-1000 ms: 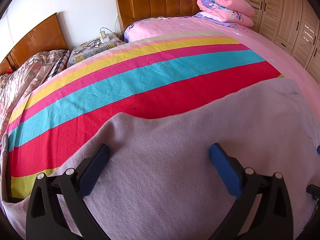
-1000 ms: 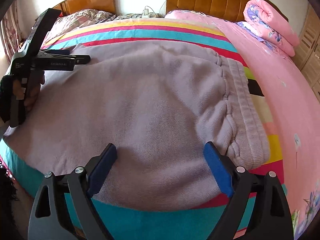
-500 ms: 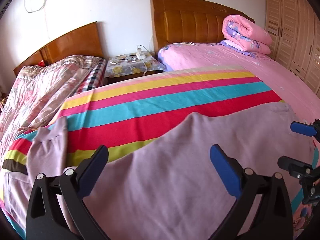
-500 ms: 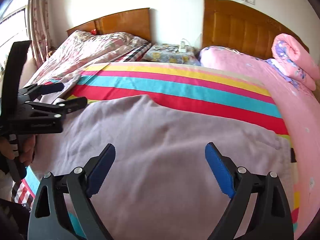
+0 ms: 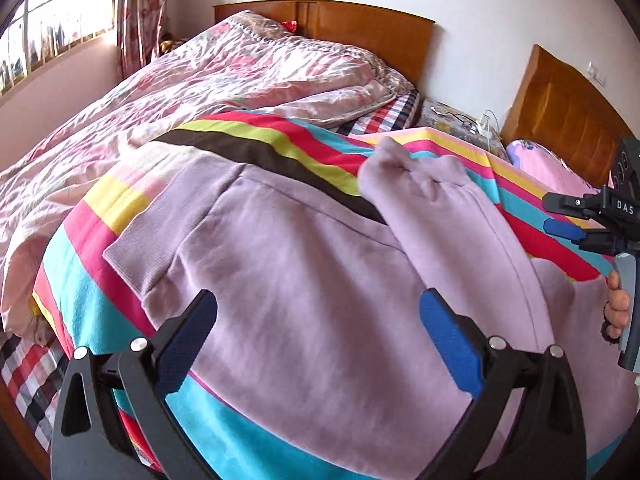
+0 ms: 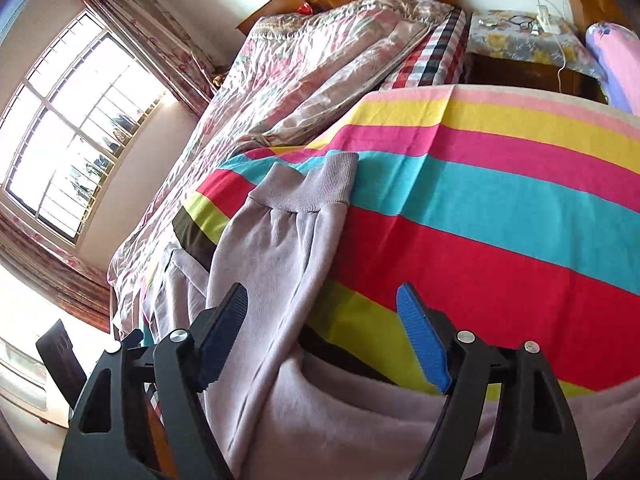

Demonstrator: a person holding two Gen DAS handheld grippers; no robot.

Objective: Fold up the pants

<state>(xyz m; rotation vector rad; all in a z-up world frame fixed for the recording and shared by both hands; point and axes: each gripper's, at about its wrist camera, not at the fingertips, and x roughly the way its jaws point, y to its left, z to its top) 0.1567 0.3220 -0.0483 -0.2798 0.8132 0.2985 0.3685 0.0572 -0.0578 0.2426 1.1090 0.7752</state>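
Left gripper (image 5: pixel 316 320): jaws spread wide, holding nothing, hovering over the pants (image 5: pixel 320 280). Right gripper (image 6: pixel 322 332): jaws also released, nothing between them, poised above the near part of one pant leg.

The pants, lilac sweatpants, lie spread on the striped blanket (image 6: pixel 500 216) on the bed, legs apart. One ribbed cuff (image 6: pixel 316 184) sits on the blanket's teal stripe; the other cuff (image 5: pixel 140 248) lies toward the blanket's window-side edge.

Step, as judged: pre-grasp, picking hold points for the first fold. Next move likely calls for closing on one leg near its cuff and laying it over the other.

The waistband is out of both views, and the near hem falls behind the grippers. The leg nearest the right gripper looks bunched, possibly twisted; hard to tell. The quilt (image 5: pixel 200 92) past the blanket is irrelevant.
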